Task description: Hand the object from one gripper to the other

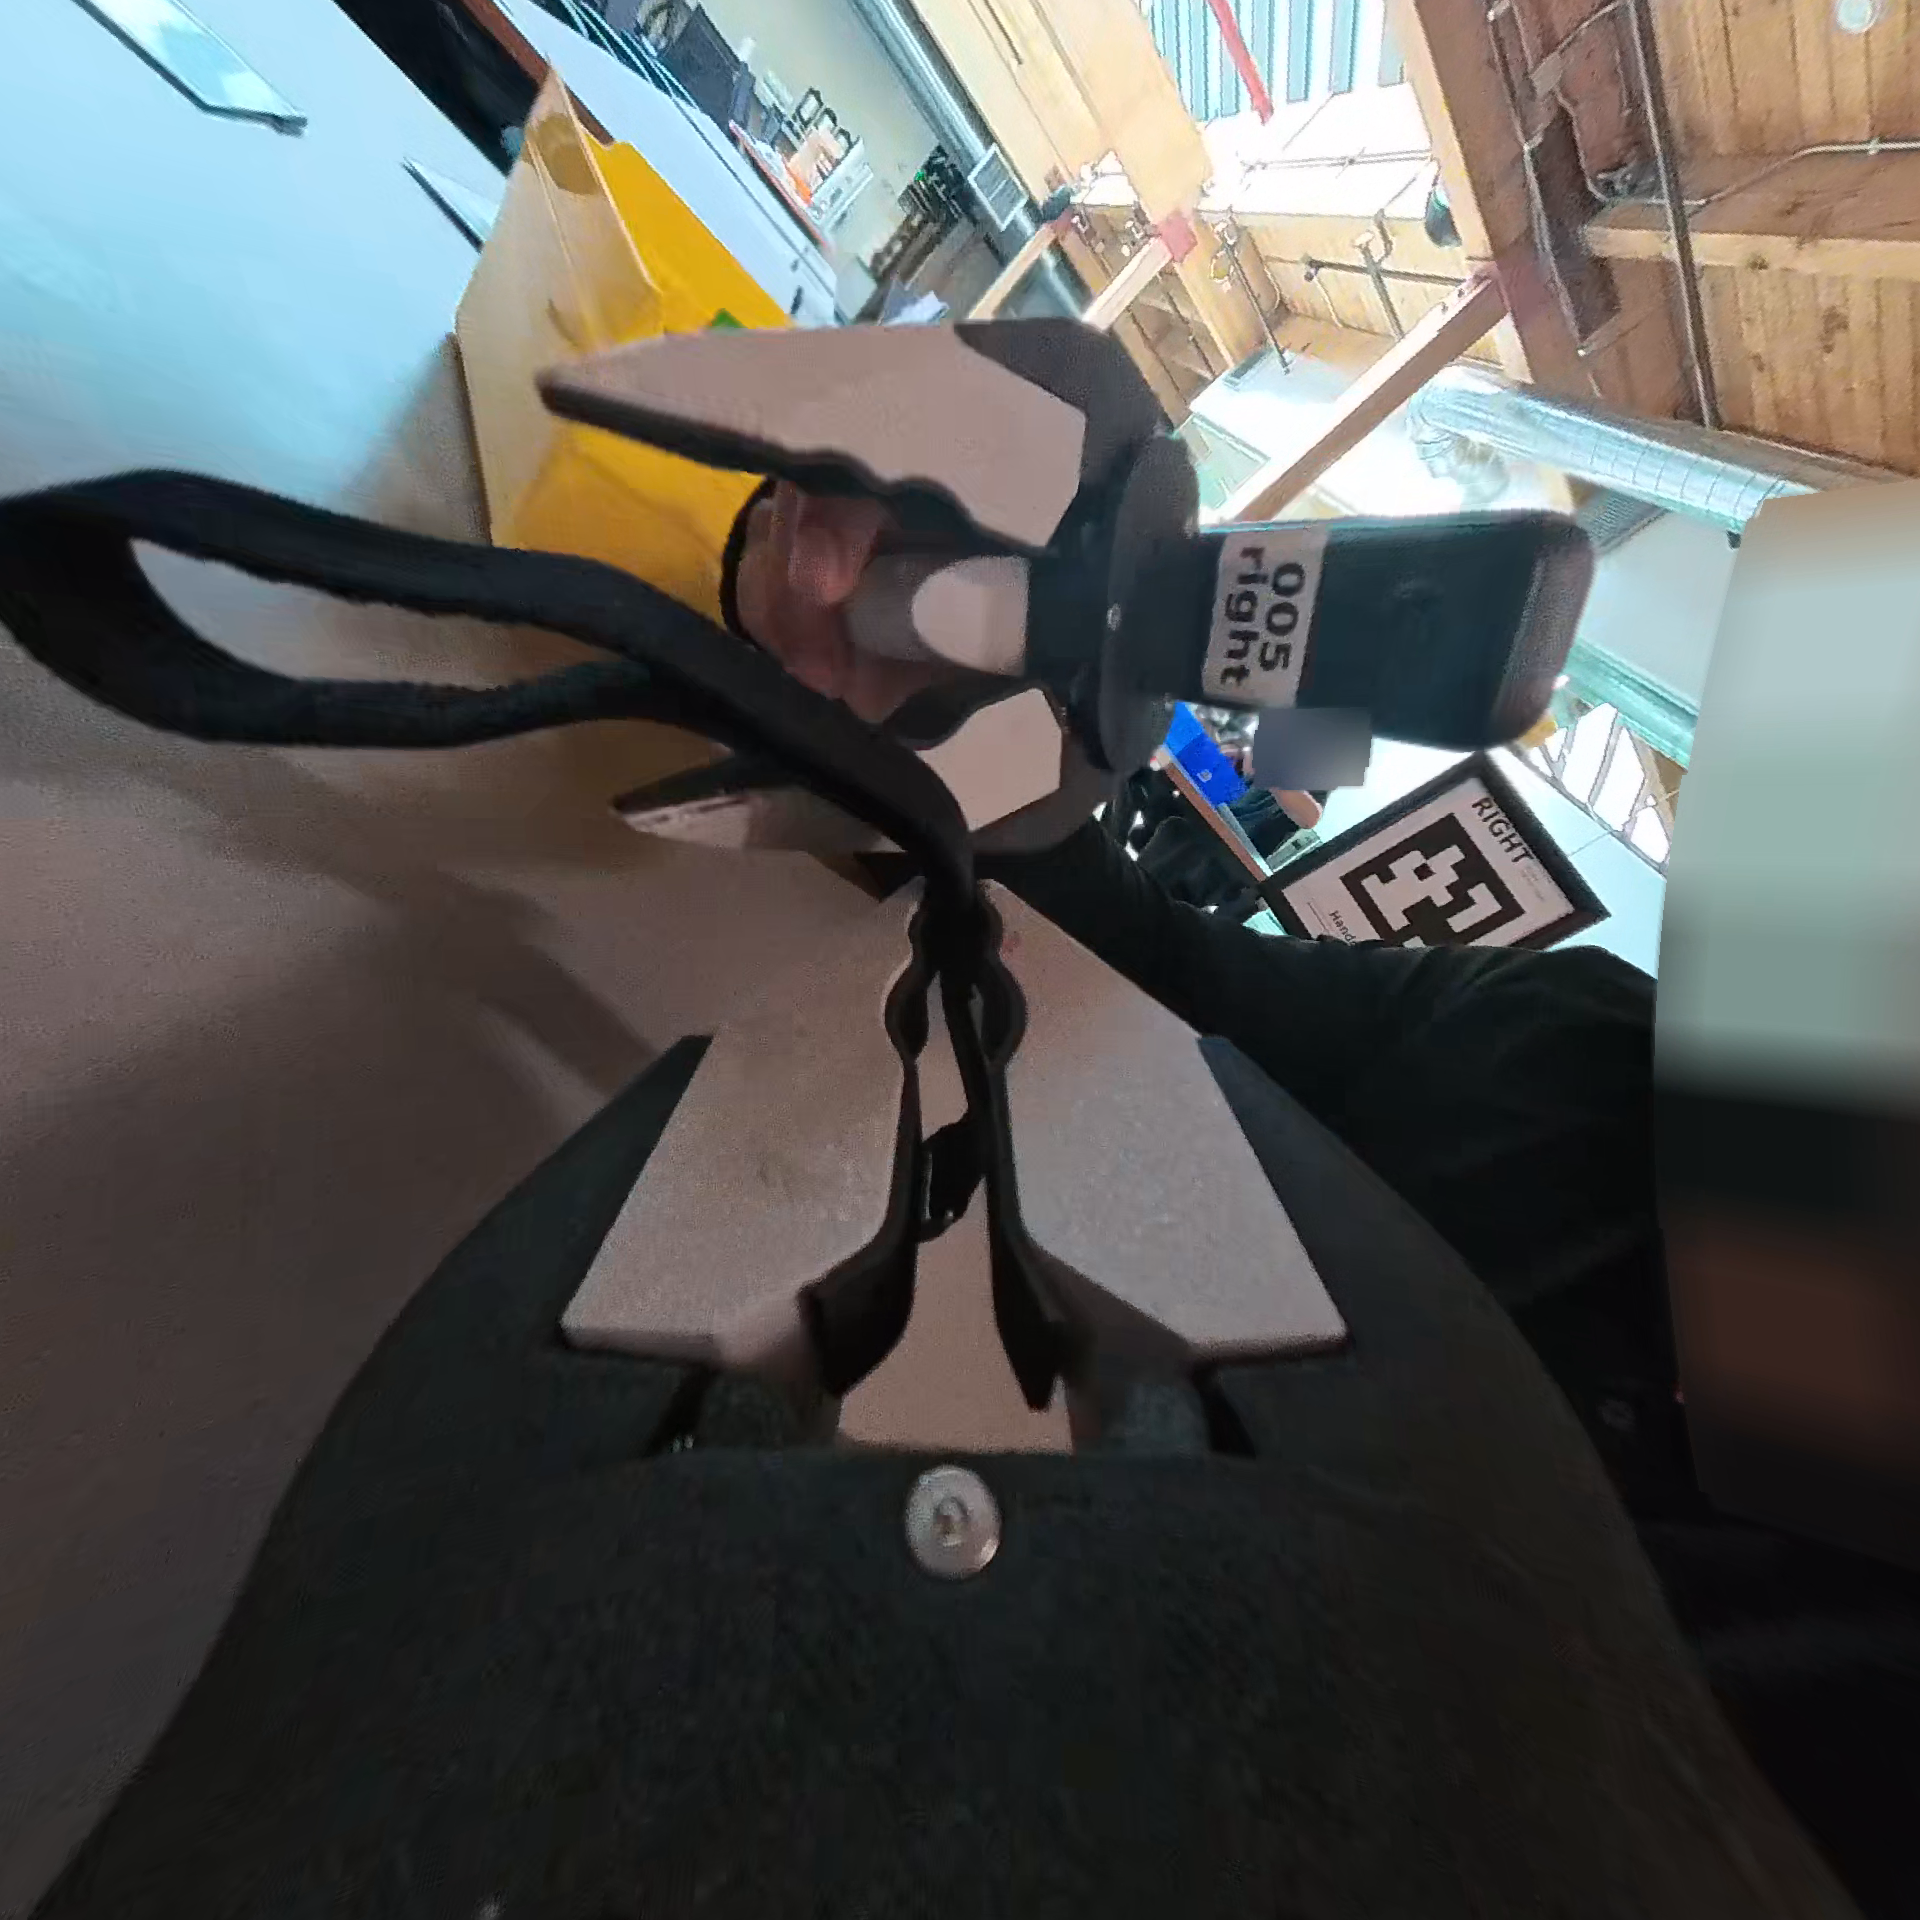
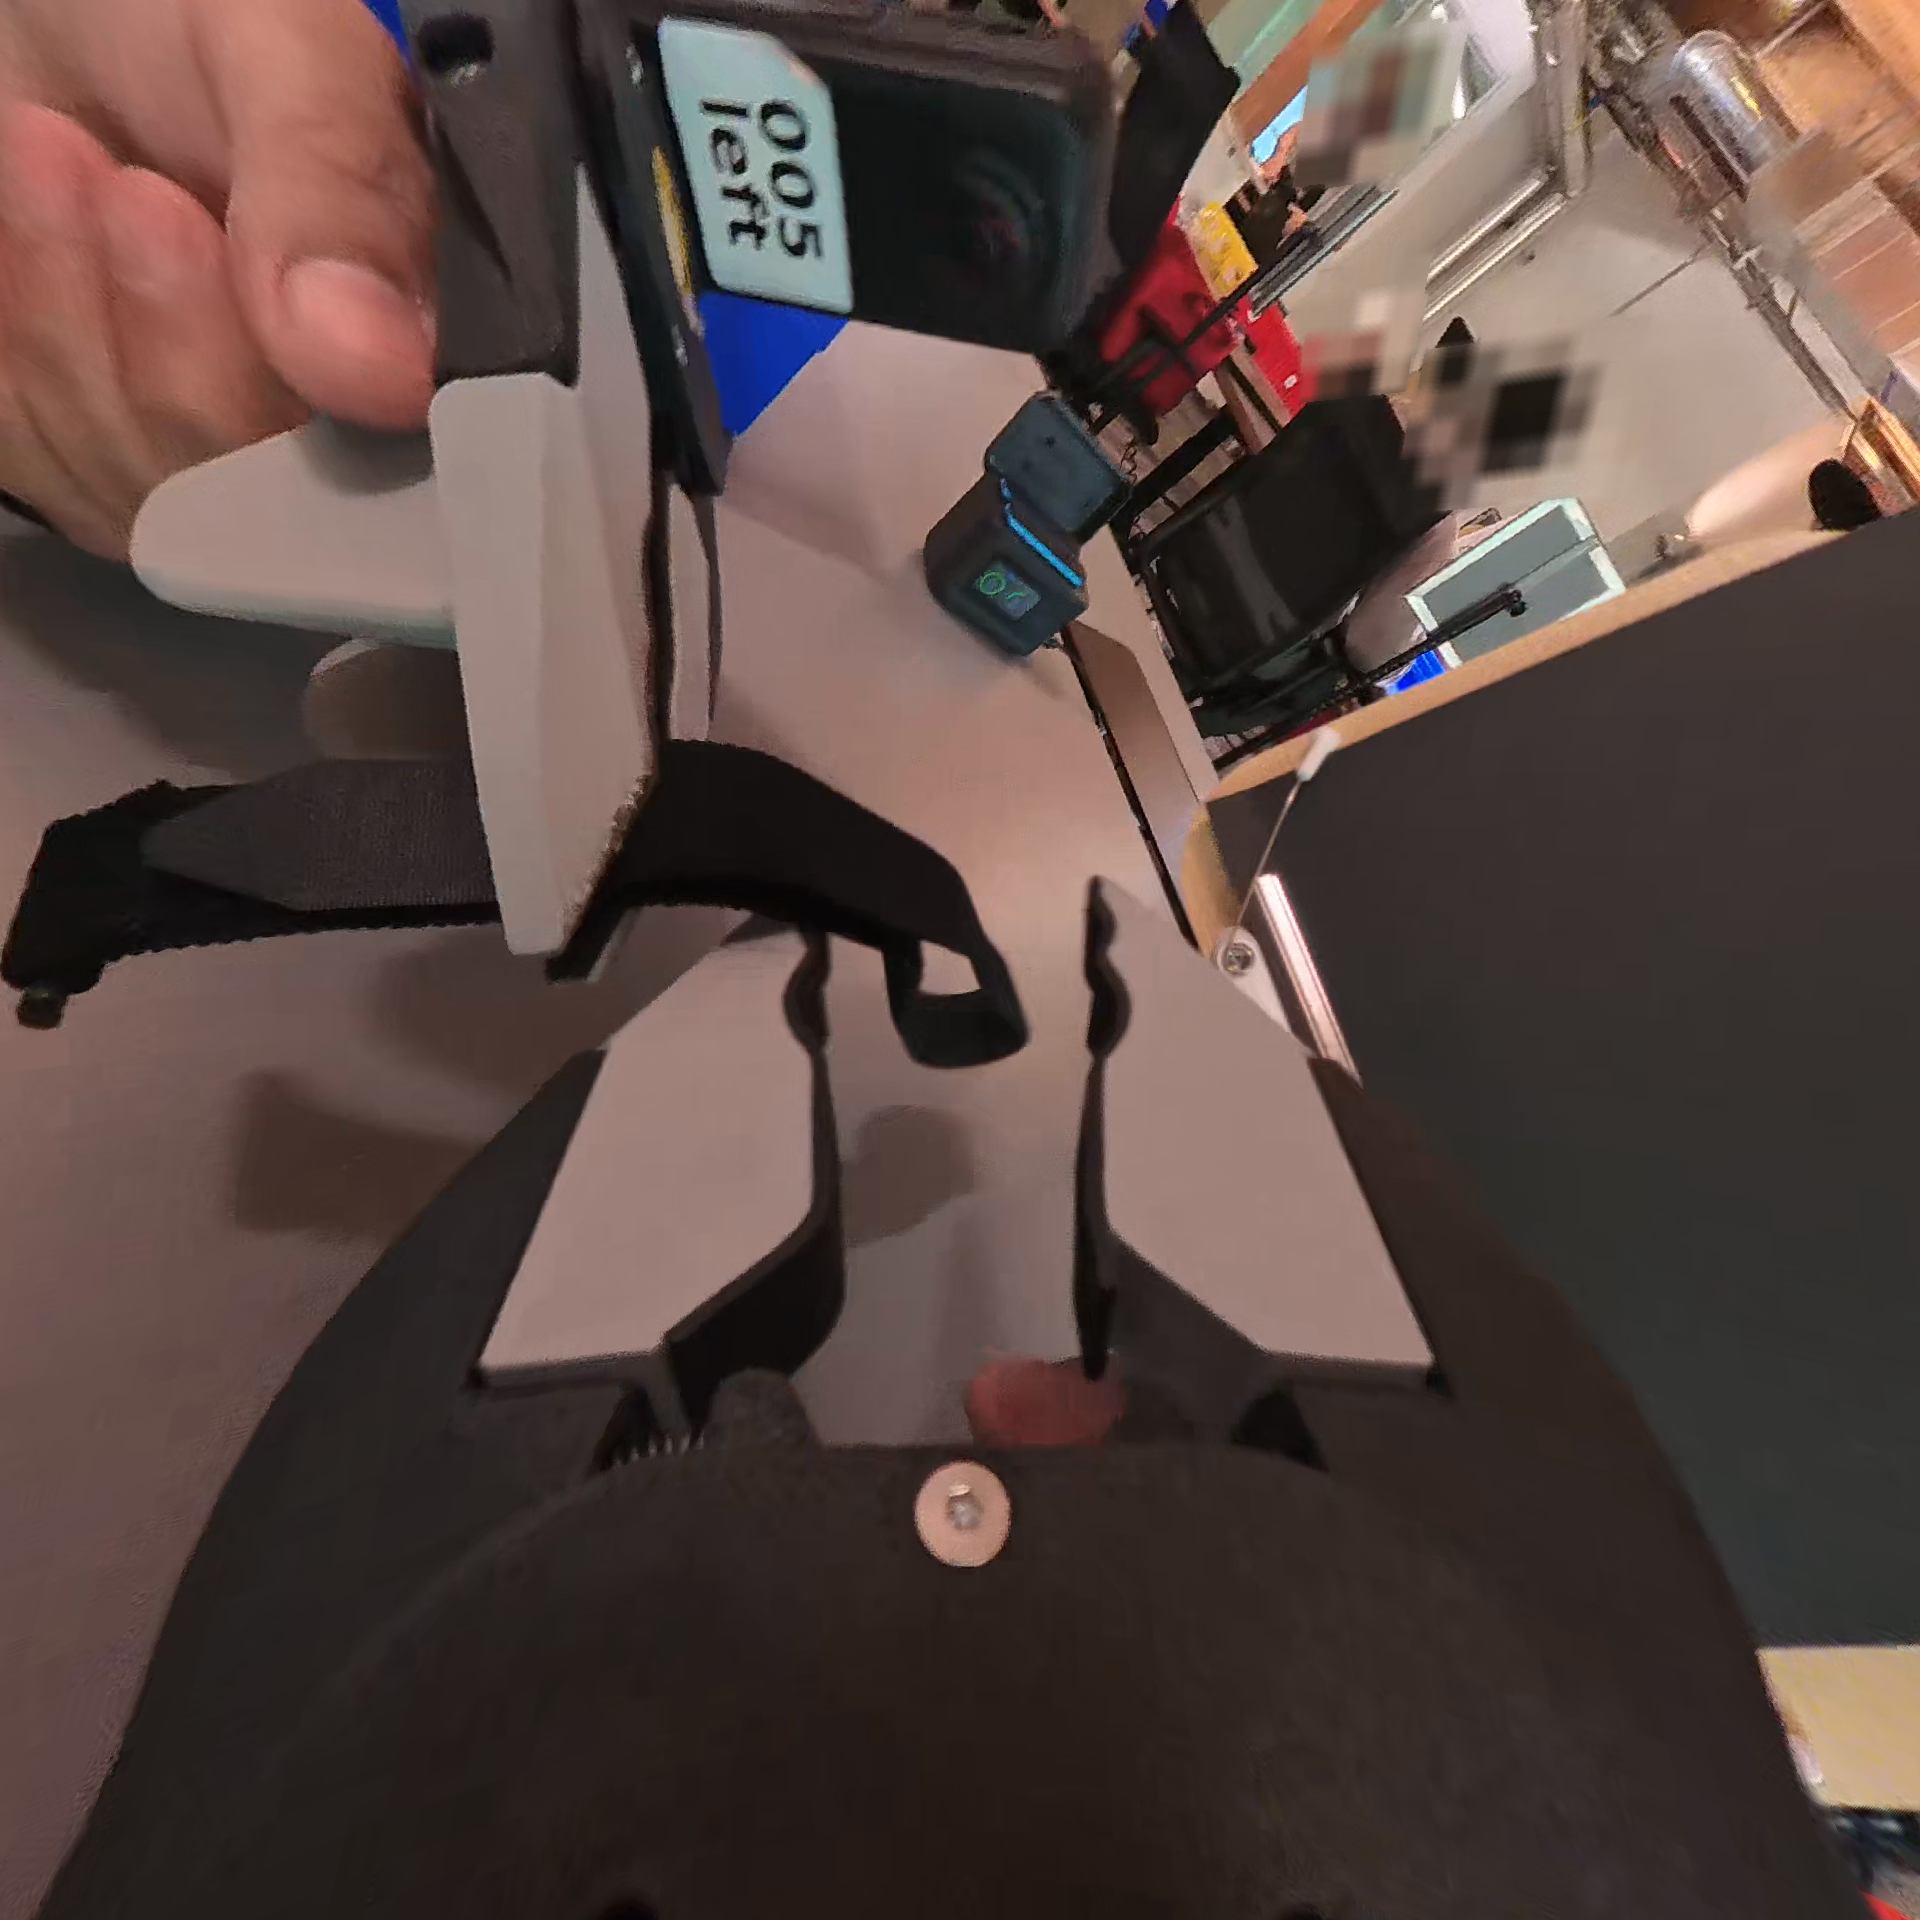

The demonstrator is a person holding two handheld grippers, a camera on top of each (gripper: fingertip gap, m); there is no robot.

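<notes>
Left wrist view: the black strap [image 1: 582, 634] is pinched between the pressed-together jaws of the left gripper [image 1: 961, 940], its loop hanging out above the beige table [image 1: 260, 1039]. The right gripper [image 2: 956, 935] is seen with jaws spread, the strap's folded end lying between its fingertips, ungripped.

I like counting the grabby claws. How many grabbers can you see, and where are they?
2. The left gripper is pinched shut on the black strap. The right gripper is open, its fingertips right beside the strap's small loop. Nothing suggests a hidden third.
</notes>
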